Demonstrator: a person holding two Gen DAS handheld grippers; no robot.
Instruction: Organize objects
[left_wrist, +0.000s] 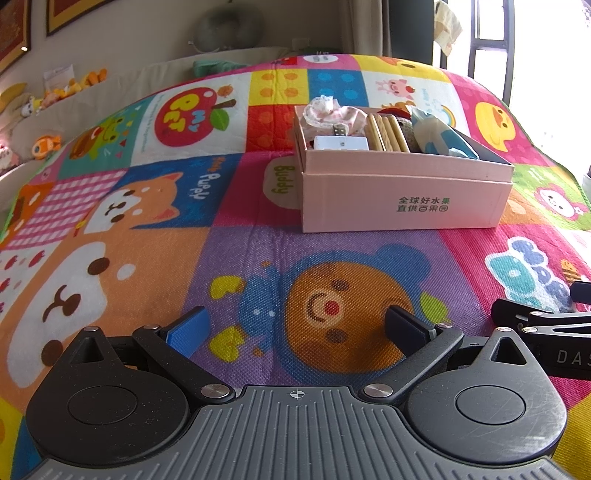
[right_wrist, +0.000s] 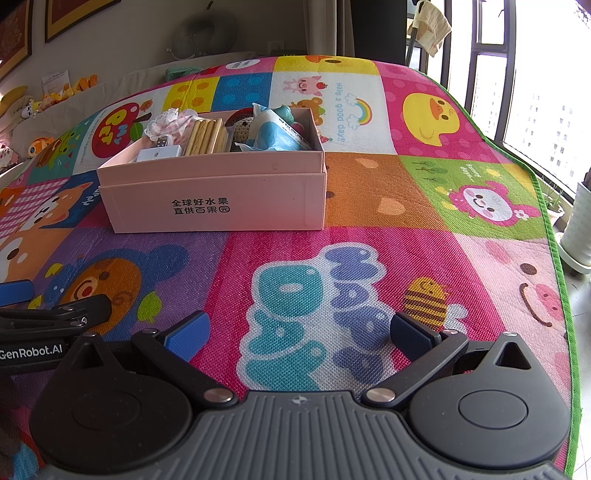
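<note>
I hold the left gripper (left_wrist: 297, 326) low over the mat (left_wrist: 236, 258), jaws spread wide, nothing between them. The right gripper (right_wrist: 299, 332) sits just beside it, also spread and empty. Farther off, the pink box (left_wrist: 402, 199) rests on the mat. Inside it I see a white adapter (left_wrist: 341, 143), wooden sticks (left_wrist: 386, 133), a frilly cloth (left_wrist: 328, 110) and a blue packet (left_wrist: 441, 138).

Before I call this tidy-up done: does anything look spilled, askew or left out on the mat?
Nothing stands out. The pink box sits flat on the play mat with its items inside, though packed unevenly. No loose item shows on the mat. Left claw and right claw are open and empty.
</note>
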